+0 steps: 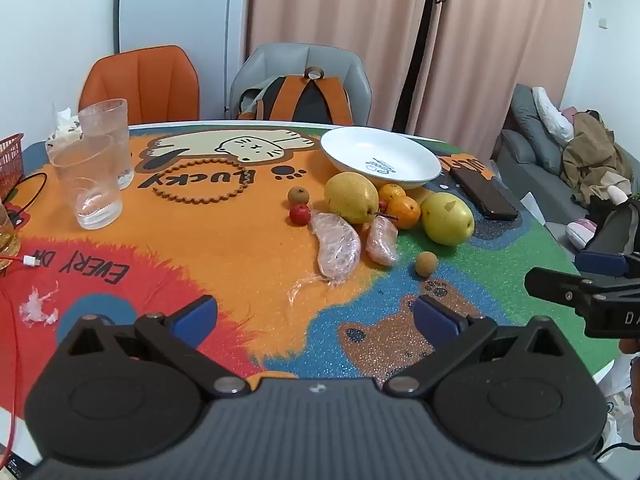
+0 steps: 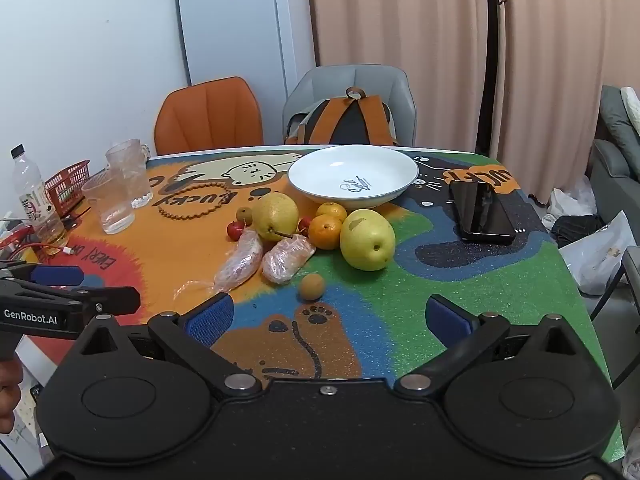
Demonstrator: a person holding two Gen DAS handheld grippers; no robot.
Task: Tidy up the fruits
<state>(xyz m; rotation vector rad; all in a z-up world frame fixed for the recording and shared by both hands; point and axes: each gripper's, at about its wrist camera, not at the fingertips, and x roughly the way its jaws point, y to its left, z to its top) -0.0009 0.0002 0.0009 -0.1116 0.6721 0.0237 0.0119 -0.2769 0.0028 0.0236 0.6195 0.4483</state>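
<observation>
Fruits lie loose in a cluster on the colourful cartoon tablecloth (image 2: 420, 280), just in front of the white plate (image 2: 353, 176), which holds nothing: a yellow pear (image 2: 275, 216) with its stem toward the camera, a second, greener pear (image 2: 367, 240) to its right, two mandarins (image 2: 326, 224) between them and touching the plate's near rim, two plastic-wrapped pomelo segments (image 2: 262, 260) side by side in front, two small red fruits (image 2: 235, 230), and two brown longans, one (image 2: 312, 287) alone nearest the grippers and one (image 2: 243, 213) beside the first pear. The left gripper (image 1: 316, 316) and the right gripper (image 2: 328, 318) both hang above the near edge of the table with jaws spread wide and nothing between them, tilted down toward the pile. By my reading the sorting has not begun; this is the approach to a first pick. The lone longan looks the easiest start, since it stands clear of its neighbours; the next move calls for lowering one gripper over it, closing gently on so small and round a thing, then carrying it to the plate. A black phone (image 2: 482, 212) lies right of the plate, and two clear glasses (image 2: 120, 196) stand well to the left, out of the way
</observation>
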